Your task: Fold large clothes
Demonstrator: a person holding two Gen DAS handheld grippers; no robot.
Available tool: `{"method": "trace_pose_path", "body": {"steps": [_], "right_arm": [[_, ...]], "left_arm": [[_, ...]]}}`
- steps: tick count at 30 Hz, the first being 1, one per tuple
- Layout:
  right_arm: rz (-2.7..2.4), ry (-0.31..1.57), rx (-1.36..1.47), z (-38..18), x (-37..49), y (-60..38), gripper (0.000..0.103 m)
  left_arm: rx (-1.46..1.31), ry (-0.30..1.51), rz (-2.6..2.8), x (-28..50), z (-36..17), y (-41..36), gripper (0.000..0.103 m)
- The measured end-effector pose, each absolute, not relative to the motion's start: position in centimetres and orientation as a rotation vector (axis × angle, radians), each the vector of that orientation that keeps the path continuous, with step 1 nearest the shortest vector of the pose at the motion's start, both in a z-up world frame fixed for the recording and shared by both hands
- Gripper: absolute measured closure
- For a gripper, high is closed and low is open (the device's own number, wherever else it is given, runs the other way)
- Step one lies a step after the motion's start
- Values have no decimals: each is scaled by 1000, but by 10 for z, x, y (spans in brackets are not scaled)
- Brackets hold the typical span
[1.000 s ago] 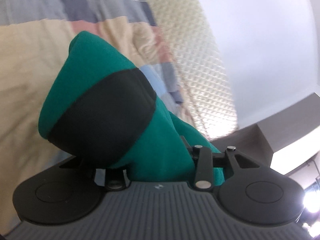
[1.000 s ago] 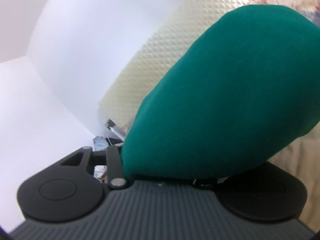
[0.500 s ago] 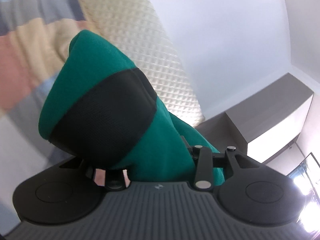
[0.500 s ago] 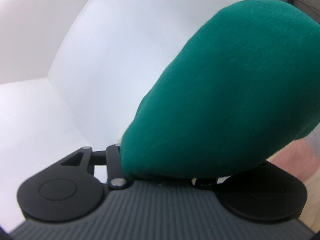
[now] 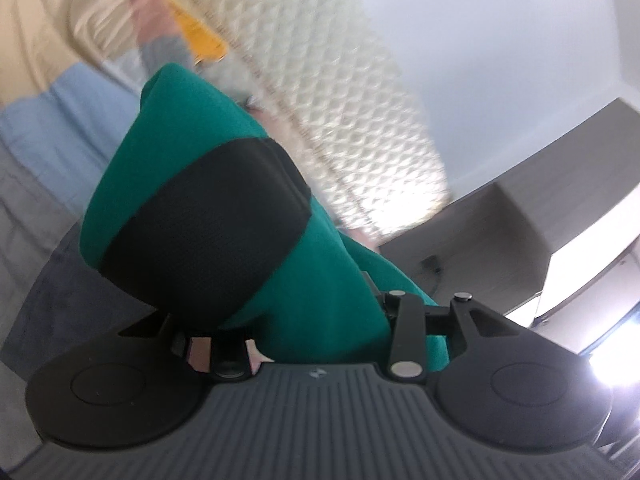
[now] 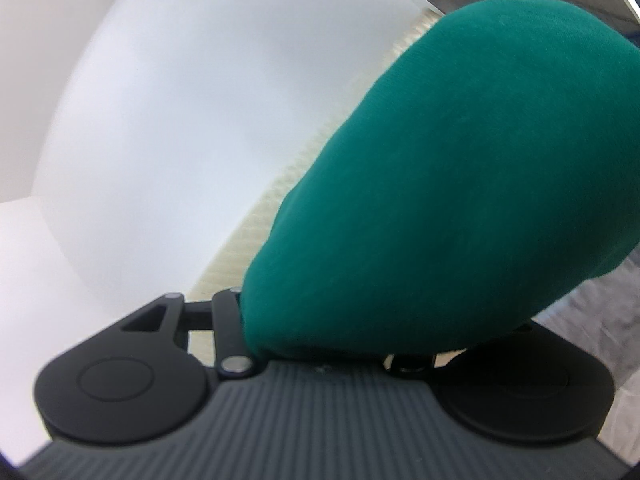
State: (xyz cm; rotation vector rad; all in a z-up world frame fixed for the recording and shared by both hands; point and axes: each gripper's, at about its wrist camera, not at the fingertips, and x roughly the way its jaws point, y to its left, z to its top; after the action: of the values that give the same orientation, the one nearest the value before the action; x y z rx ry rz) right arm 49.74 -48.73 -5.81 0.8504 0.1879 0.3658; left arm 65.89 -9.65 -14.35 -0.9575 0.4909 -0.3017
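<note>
Left claw (image 5: 256,240) buried in bunched green garment (image 5: 328,288) crossed by a black mesh band (image 5: 208,232); fingers hidden, cloth apparently clamped and held up off the patchwork bed cover (image 5: 60,120). Behind it, blurred: quilted cream headboard (image 5: 340,92), white wall (image 5: 500,60), grey cabinet (image 5: 500,232). Right claw (image 6: 460,220) likewise swallowed by the same green garment (image 6: 480,180), fingers covered, cloth seemingly gripped and lifted, filling the right side of that view before a white wall (image 6: 160,120). Exact jaw gap impossible to tell on either side.
</note>
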Motion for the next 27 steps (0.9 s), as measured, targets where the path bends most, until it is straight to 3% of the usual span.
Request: {"method": "trace_pose_path", "body": {"steps": [6,15,20,25,27], "right_arm": [[289,332,875,-139,519,-488,49],[263,386,969,-224,464,-502,48],[235,414,1025,-262,444,-511,46],[235,371,1050,-258,412,-528,45],[224,362,1052,-261,465,-509,44]], "left_arm": [[-865,607,-299,672,-218,-93,59],[-826,591,-337,655,-282,-90,54],[-790,576,-326,632,-290,-98,51],[-776,553,-307,601,-293,-111,49],[-778,563,-300,603,-287,-121,49]]}}
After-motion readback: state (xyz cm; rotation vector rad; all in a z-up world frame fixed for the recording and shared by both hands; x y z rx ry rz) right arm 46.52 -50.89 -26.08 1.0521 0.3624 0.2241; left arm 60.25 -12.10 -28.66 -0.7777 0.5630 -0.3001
